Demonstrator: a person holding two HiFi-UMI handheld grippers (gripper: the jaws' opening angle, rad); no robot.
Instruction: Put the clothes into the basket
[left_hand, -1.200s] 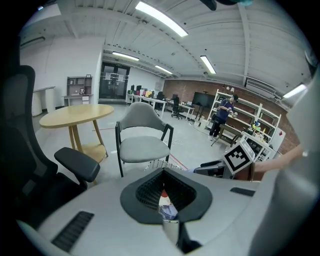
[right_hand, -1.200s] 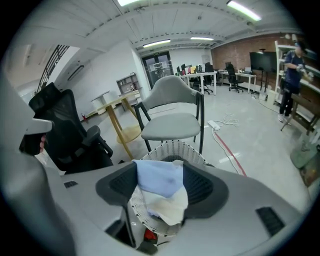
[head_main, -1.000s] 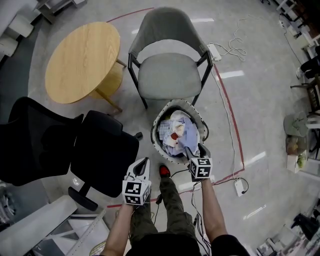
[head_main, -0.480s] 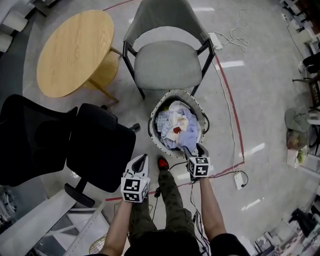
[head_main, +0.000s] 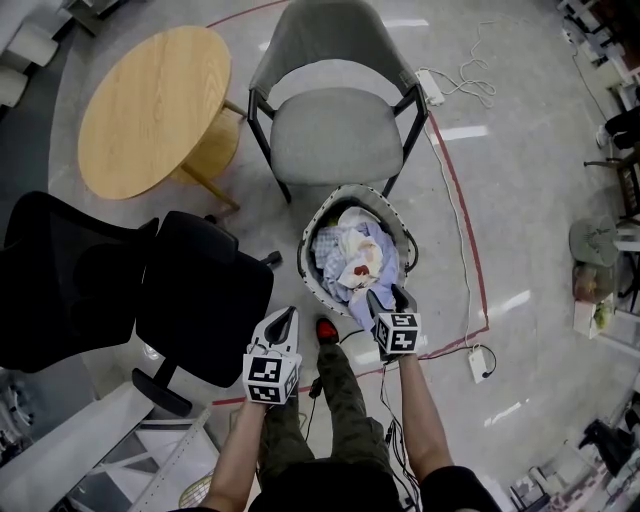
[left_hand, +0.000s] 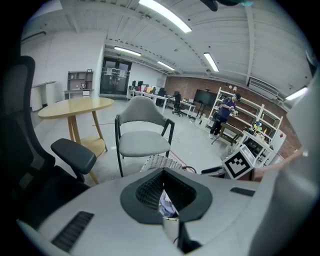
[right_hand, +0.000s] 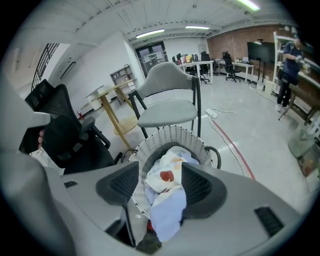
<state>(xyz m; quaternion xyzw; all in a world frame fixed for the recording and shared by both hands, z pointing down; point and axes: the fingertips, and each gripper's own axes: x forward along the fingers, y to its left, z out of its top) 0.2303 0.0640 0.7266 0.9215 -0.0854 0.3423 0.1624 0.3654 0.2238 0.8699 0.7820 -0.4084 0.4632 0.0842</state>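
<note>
Clothes (head_main: 352, 255) are heaped in the basket (head_main: 304, 250). The right tool (head_main: 387, 297) is held wide at the near rim, with a blue piece (right_hand: 167, 220) lying loose between its jaws. Release is judged in hand, and the trailing end must be cleared inside. The left tool (head_main: 286, 320) is nearly closed, seemingly empty. No writing is legible.

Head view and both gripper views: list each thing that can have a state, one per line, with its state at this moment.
Basket: upright on the floor, filled.
Clothes: piled loose inside the basket.
Blue cloth: trailing from the pile toward the near rim, lying between the right gripper's jaws.
Right gripper: jaws wide apart.
Left gripper: jaws together, holding nothing.
Grey chair: upright, nothing on its seat.
</note>
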